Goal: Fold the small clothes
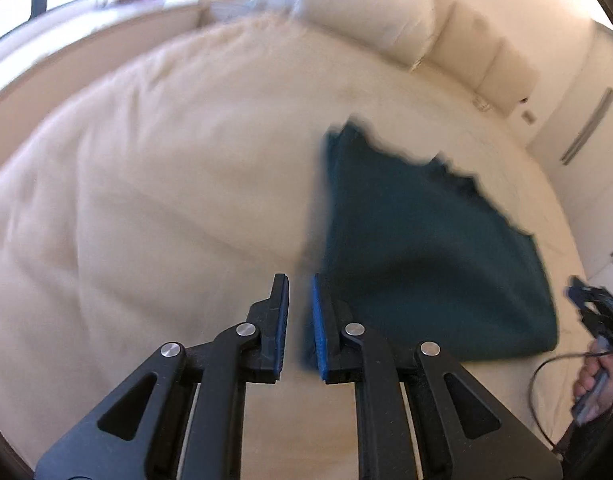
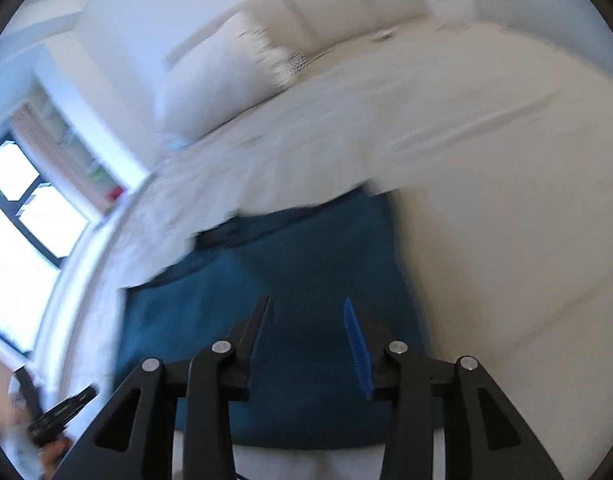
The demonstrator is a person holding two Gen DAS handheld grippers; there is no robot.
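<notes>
Dark teal cloth (image 1: pixel 418 248): soft knit, folded into a rough rectangle with one ragged, wavy edge, lying flat on the cream quilted bed (image 1: pixel 146 200), well short of the pillows (image 1: pixel 370 12) at its head. Left tongs (image 1: pixel 300 320): ribbed blue pads nearly together, empty. Right tongs (image 2: pixel 308 344): apart, empty, above the cloth.

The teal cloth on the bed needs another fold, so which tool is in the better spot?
Probably the right tool: it is open right above the teal cloth. The left tool is nearly shut at the cloth's edge, mostly over bare bed.
</notes>
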